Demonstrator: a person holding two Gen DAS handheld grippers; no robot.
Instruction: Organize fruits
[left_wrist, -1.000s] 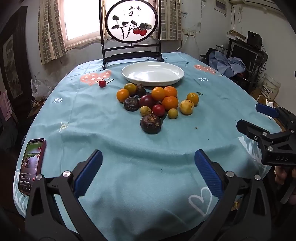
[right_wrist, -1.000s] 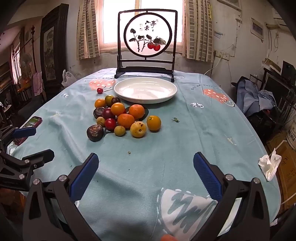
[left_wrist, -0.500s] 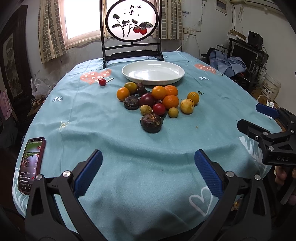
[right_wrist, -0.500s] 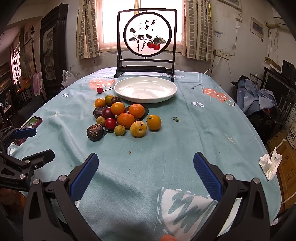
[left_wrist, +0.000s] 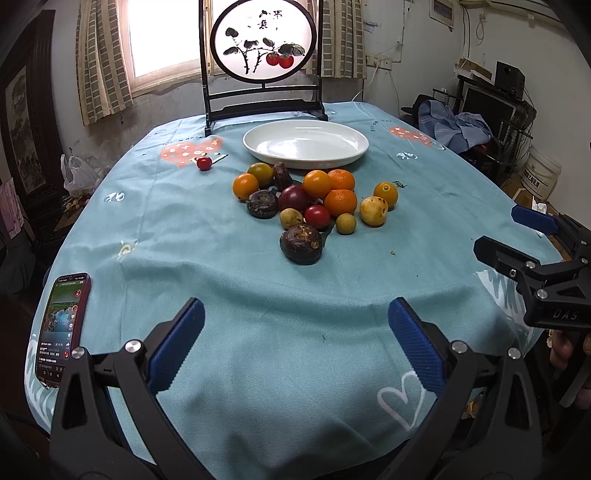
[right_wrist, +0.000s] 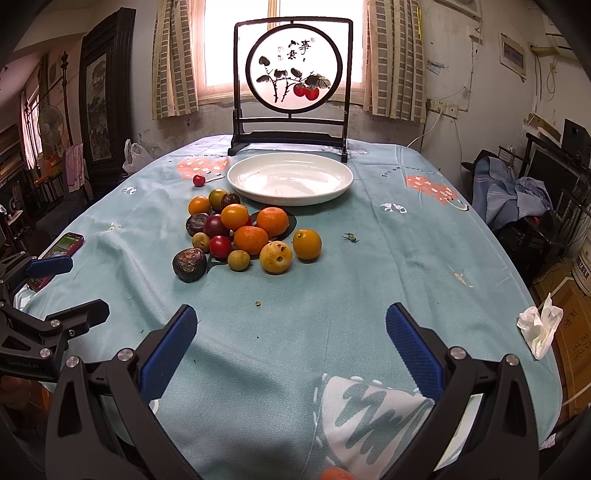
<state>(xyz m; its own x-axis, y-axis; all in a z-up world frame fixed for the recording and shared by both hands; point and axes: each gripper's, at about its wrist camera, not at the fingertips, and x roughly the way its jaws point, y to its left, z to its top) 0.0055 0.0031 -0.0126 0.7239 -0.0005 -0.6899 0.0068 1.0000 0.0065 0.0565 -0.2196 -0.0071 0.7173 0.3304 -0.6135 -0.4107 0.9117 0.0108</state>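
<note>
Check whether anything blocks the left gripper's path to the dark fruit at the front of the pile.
Nothing visible does. The left gripper is open, and only bare tablecloth lies between it and the dark fruit, the pile's nearest piece.

The black body of the right hand-held gripper, seen from the left wrist camera, carries the raised letters "DAS". Brushed Chinese characters sit at the top of the round painted screen in its dark wooden stand, too loose for me to read. The red smartphone's screen shows only blurred text.
</note>
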